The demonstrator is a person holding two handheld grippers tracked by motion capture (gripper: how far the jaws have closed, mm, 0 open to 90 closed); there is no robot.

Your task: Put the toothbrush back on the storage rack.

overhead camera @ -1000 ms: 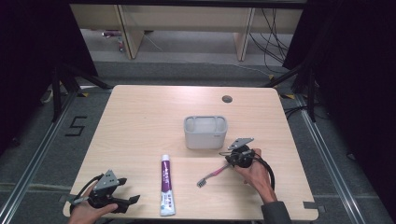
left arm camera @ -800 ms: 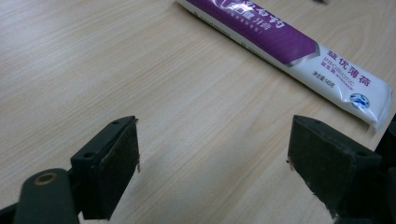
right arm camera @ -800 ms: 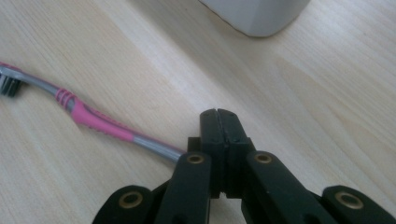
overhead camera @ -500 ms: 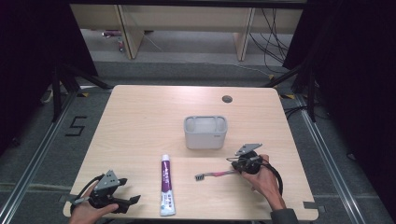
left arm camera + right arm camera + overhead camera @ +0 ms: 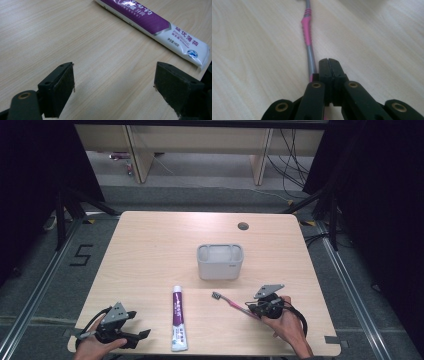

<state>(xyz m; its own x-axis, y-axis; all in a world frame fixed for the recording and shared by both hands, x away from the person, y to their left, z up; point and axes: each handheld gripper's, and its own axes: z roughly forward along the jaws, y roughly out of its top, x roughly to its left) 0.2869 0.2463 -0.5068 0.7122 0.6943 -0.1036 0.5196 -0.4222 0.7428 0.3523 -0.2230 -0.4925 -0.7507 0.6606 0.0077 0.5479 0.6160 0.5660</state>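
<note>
A pink-and-grey toothbrush (image 5: pixel 231 302), a white toothpaste tube (image 5: pixel 178 318) with a purple band, and a grey holder (image 5: pixel 220 261) on pale wood-grain table (image 5: pixel 150 250).

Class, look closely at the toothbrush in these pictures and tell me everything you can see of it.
The toothbrush is slim, with a grey and pink handle that looks like plastic, a ribbed pink grip section and a small dark head pointing toward the grey holder. Its handle end is clamped in the shut right gripper, held low over the wooden table; whether it touches the wood I cannot tell. It lies apart from the toothpaste tube.
</note>
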